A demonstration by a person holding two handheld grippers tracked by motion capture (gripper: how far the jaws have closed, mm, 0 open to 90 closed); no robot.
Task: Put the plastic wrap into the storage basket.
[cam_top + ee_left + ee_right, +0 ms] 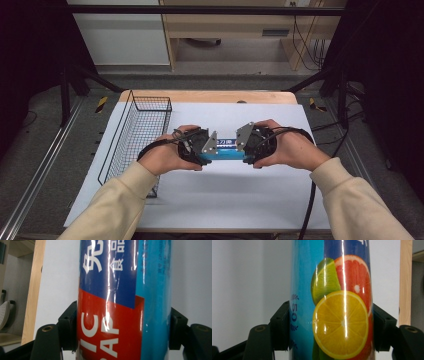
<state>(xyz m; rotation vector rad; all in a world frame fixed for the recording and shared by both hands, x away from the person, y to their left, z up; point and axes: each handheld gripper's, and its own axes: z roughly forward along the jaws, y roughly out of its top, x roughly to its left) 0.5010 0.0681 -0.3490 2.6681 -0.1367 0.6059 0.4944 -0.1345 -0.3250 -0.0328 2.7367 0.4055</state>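
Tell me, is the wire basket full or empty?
Empty. In the high view the black wire basket shows bare white table through its mesh. The blue box is outside it, clamped between both grippers.

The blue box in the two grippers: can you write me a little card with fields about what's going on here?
thing held: blue box, long, glossy, with fruit pictures
left gripper: shut on one end of the box
right gripper: shut on the other end
fingers: press both sides of the box
box position: lying level between the hands, over the white mat
nearby: wire basket to the left, nothing seen in it
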